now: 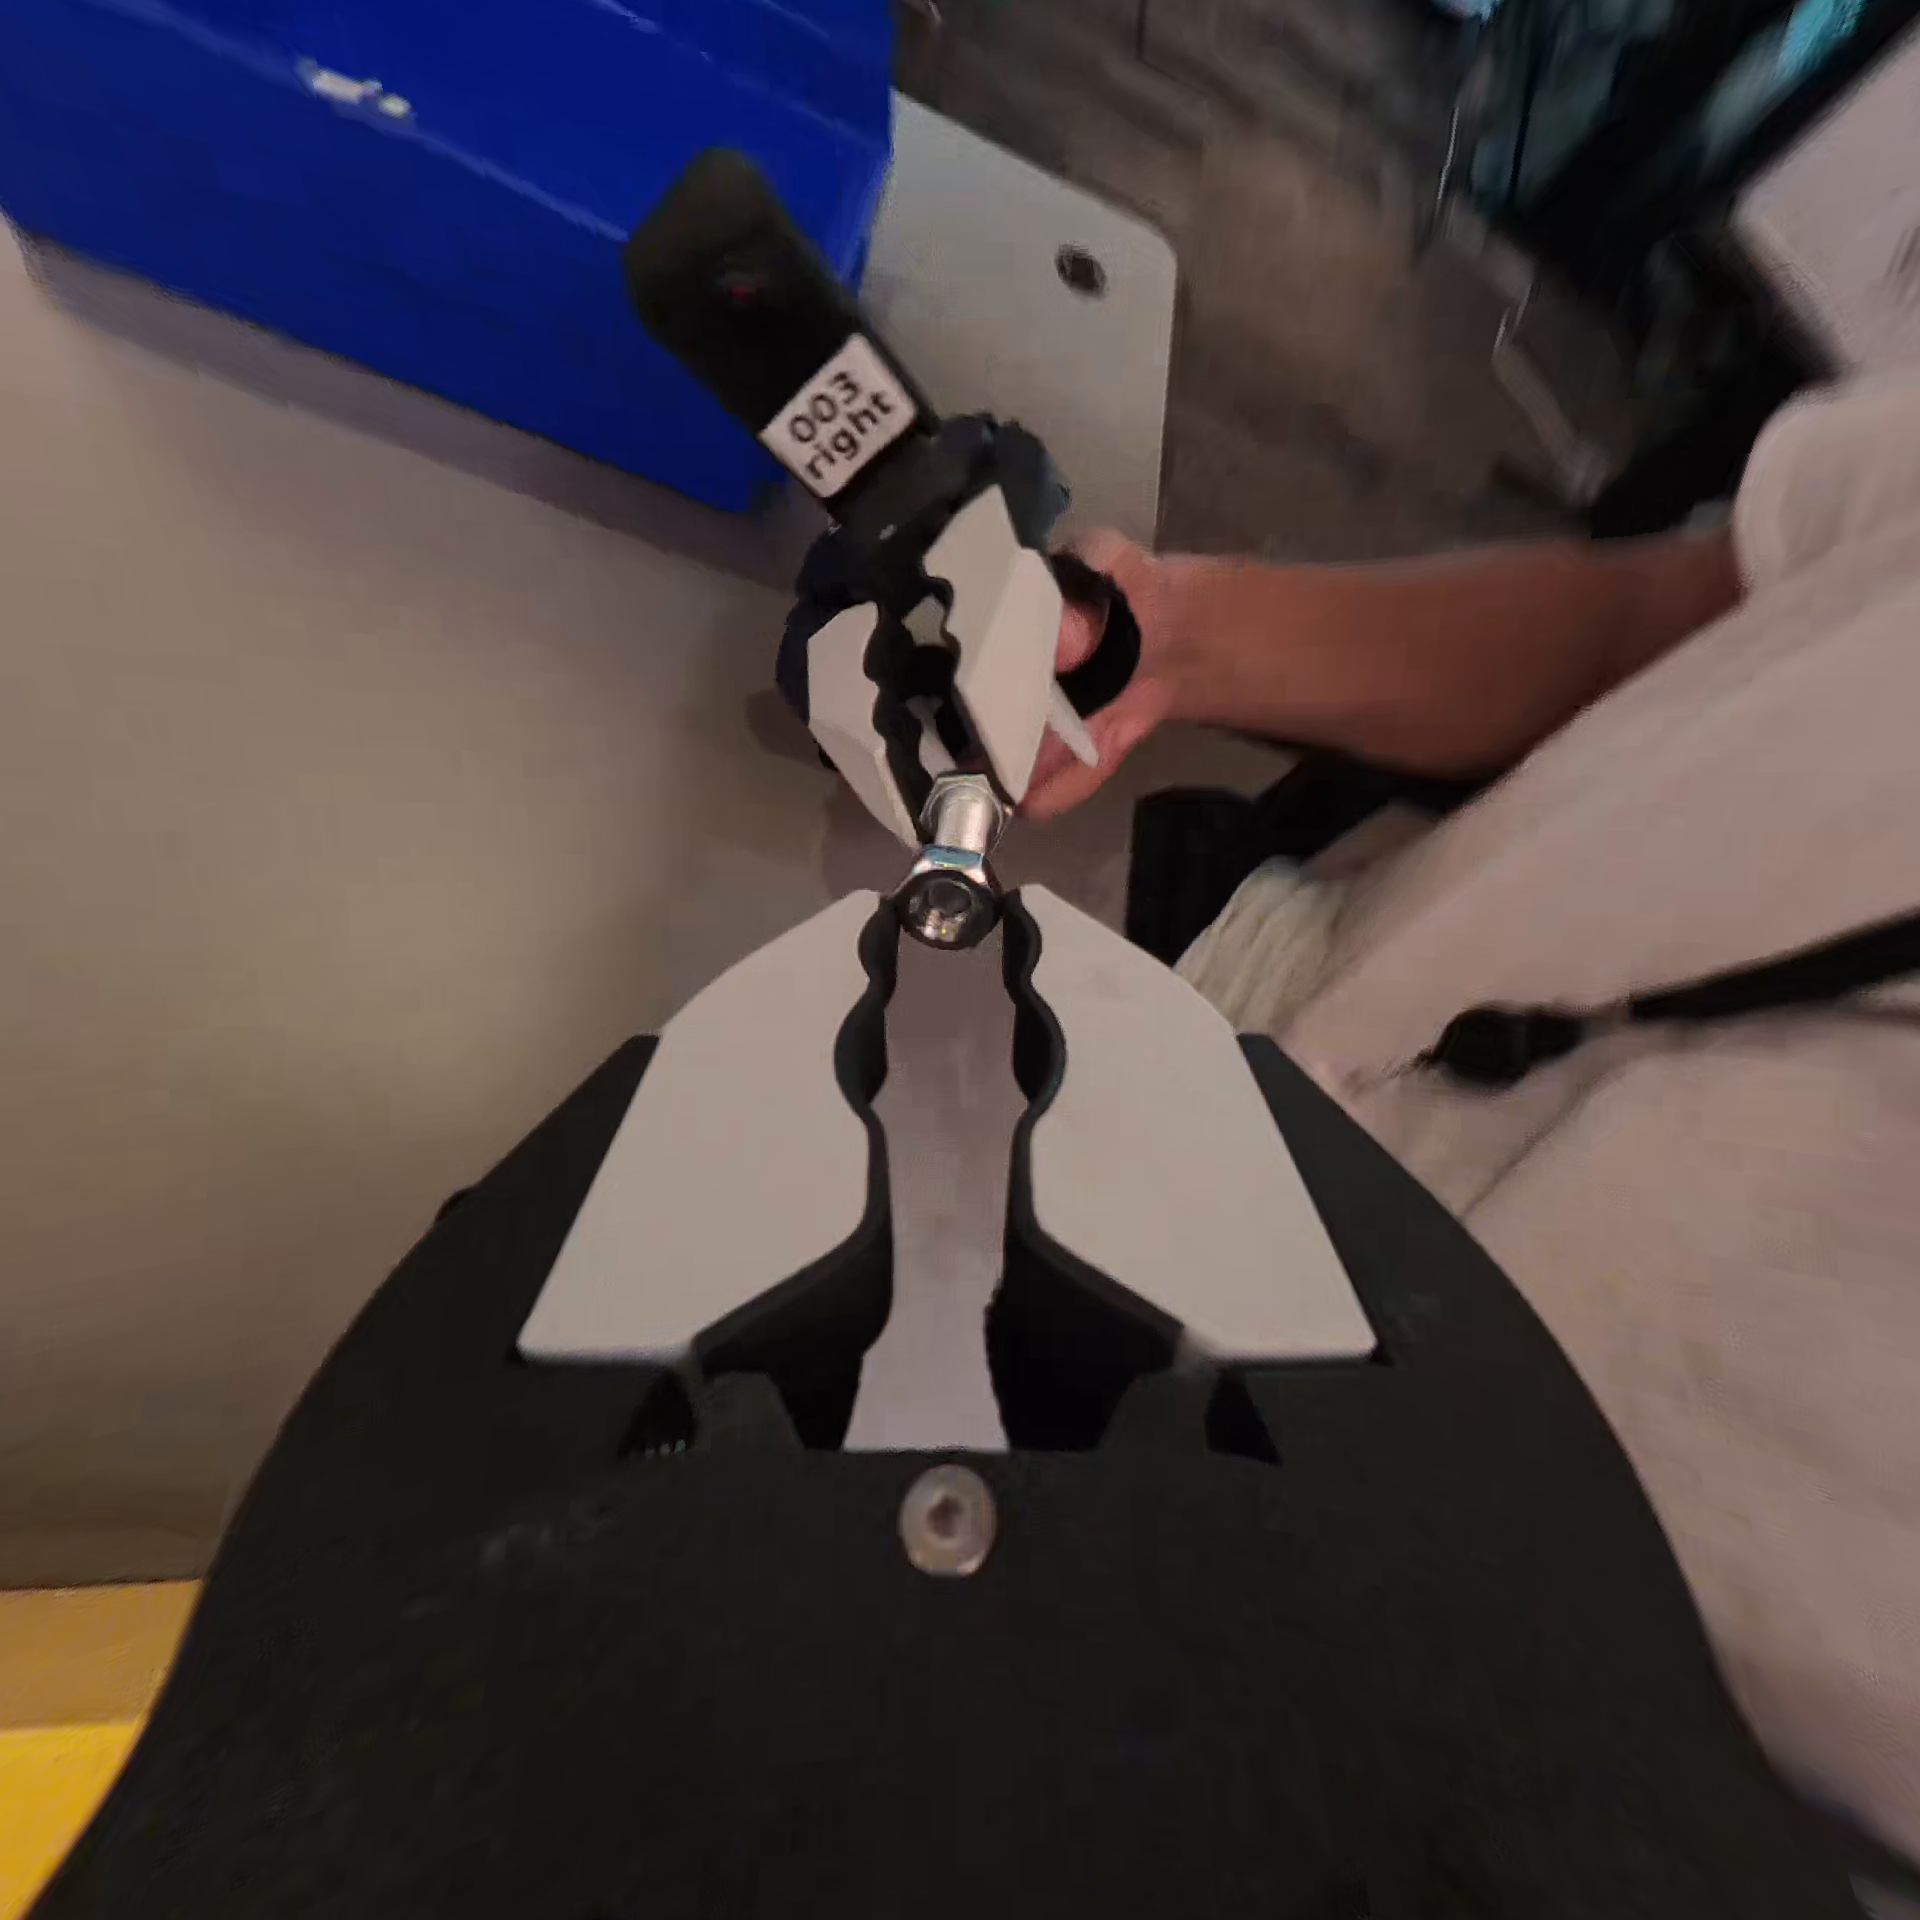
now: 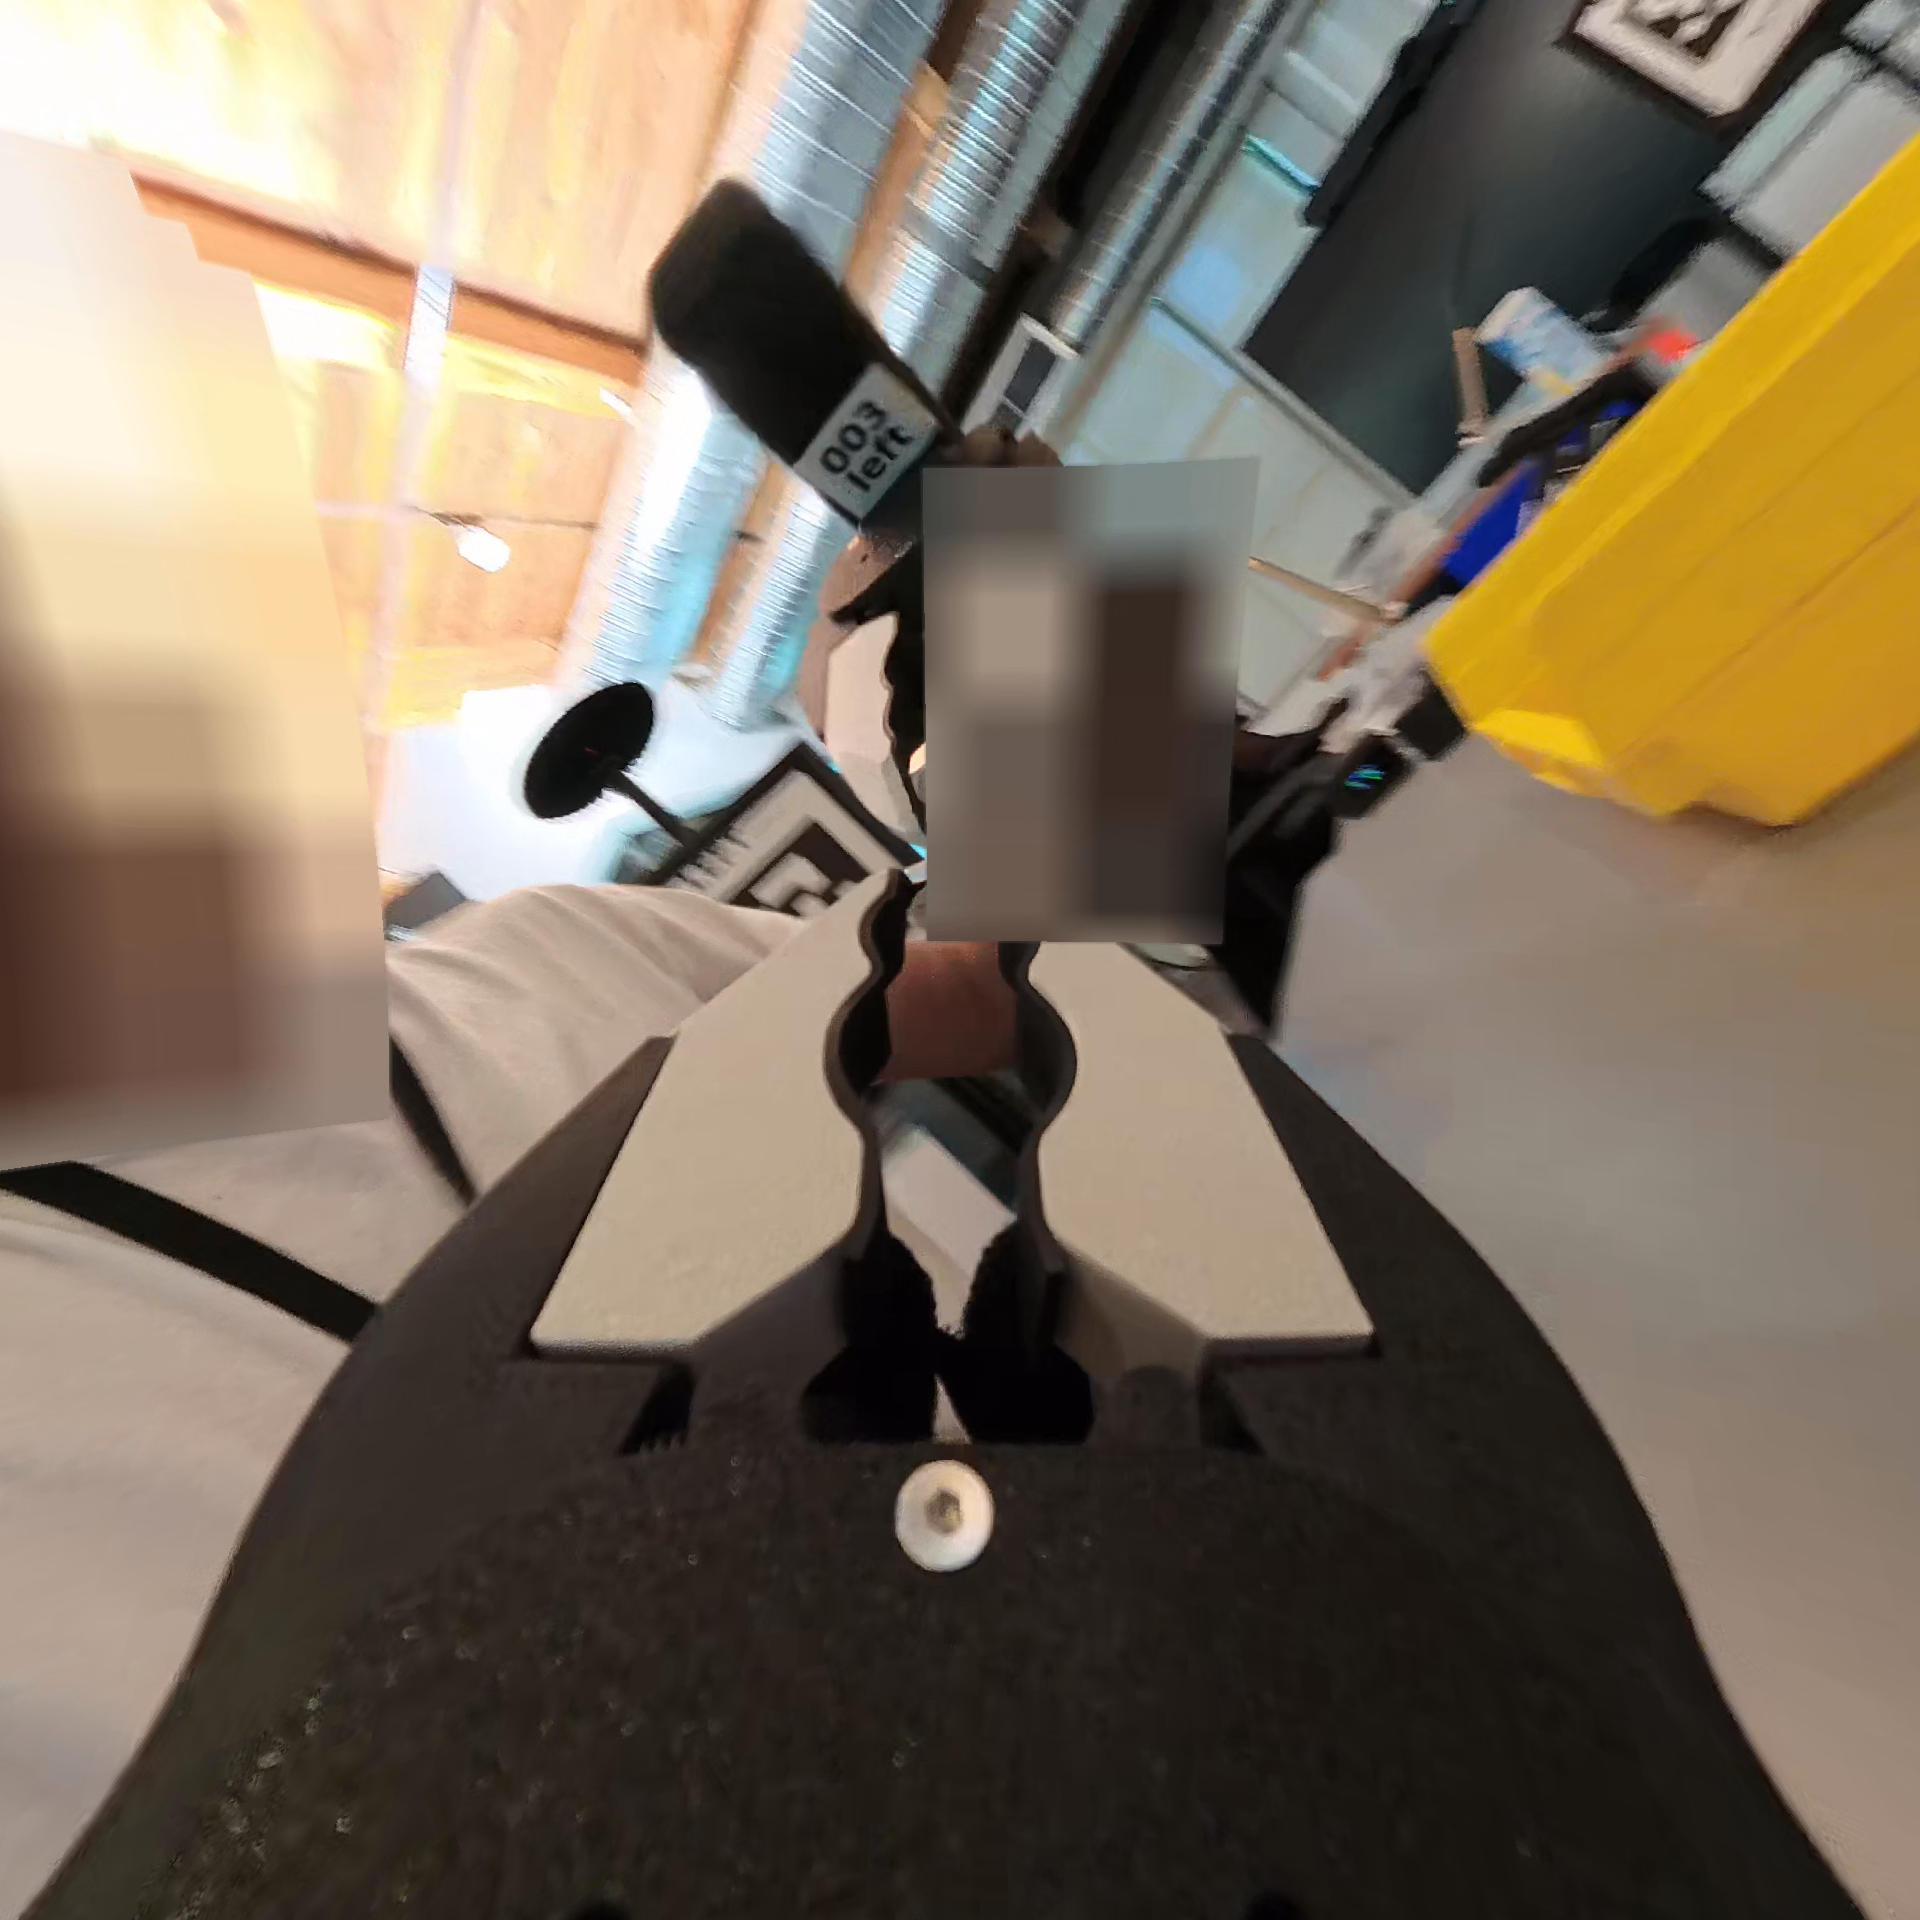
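Note:
A silver bolt [image 1: 961, 826] with a hex-socket head and nuts on it is held in the air between both grippers. In the left wrist view my left gripper [image 1: 940, 920] is shut on the bolt's head end, which faces the camera. The right gripper [image 1: 961, 790] comes from above, tilted, and is shut on the bolt's far end, at a nut. A person's hand [image 1: 1132, 644] holds that gripper. In the right wrist view my right gripper [image 2: 956, 951] has its fingers close together. A mosaic patch hides its tips and the bolt. The left gripper's black body [image 2: 769, 332] shows beyond.
A blue bin [image 1: 416, 208] stands on the grey table [image 1: 312, 831] behind the grippers, beside a white plate with a hole [image 1: 1039, 312]. A yellow bin [image 2: 1714, 520] stands at the right on the table. The person's light clothing [image 1: 1558, 1039] fills the right side. Less than 4 cm separates the two grippers' tips.

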Motion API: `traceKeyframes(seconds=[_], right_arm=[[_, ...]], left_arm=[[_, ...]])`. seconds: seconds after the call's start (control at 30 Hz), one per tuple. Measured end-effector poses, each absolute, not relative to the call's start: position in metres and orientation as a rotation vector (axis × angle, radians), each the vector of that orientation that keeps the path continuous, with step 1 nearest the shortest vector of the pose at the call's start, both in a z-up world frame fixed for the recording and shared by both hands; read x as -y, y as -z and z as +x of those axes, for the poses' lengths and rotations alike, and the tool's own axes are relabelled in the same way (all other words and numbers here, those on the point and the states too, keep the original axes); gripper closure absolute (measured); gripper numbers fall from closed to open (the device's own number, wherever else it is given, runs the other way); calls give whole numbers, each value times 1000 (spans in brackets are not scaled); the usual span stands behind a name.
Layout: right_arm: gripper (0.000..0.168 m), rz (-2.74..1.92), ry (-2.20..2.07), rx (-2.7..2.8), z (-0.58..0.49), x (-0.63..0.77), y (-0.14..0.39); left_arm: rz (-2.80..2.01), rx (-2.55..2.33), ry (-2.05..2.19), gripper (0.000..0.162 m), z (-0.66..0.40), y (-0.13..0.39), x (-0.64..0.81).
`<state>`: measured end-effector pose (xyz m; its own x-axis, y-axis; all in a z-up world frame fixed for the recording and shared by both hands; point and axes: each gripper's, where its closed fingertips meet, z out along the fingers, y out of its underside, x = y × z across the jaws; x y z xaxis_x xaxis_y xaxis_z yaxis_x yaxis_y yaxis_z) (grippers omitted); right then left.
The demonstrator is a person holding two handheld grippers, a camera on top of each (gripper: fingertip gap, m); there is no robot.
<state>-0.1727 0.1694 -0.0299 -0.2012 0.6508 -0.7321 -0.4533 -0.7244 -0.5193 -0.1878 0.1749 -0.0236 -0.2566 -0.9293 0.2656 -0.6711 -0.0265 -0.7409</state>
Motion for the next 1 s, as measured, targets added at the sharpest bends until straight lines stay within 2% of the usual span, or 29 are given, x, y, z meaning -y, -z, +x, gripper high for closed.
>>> traceKeyframes(seconds=[0.2, 0.33, 0.4, 0.47, 0.57, 0.77, 1.0], right_arm=[[152, -1232, -2165, 182, -173, -165, 21], [152, -1202, -2189, 156, -168, -166, 20], [152, -1200, -2169, 164, -167, -166, 18], [152, -1217, -2133, 170, -166, -167, 19], [152, -1287, -1996, 191, -164, -172, 24], [153, -1448, -1707, 291, -161, -179, 38], [152, -1568, -1564, 404, -172, -178, 54]], left_arm=[[-1062, -2355, 698, 143, -187, 16, -176], [-931, -2405, 537, 141, -181, 13, -179], [-1012, -2371, 604, 120, -178, 8, -179], [-1147, -2271, 737, 111, -177, -1, -181], [-1472, -1944, 962, 110, -175, -8, -200], [-2073, -1287, 1610, 105, -187, 12, -198], [-2396, -825, 1848, 108, -188, 44, -192]])
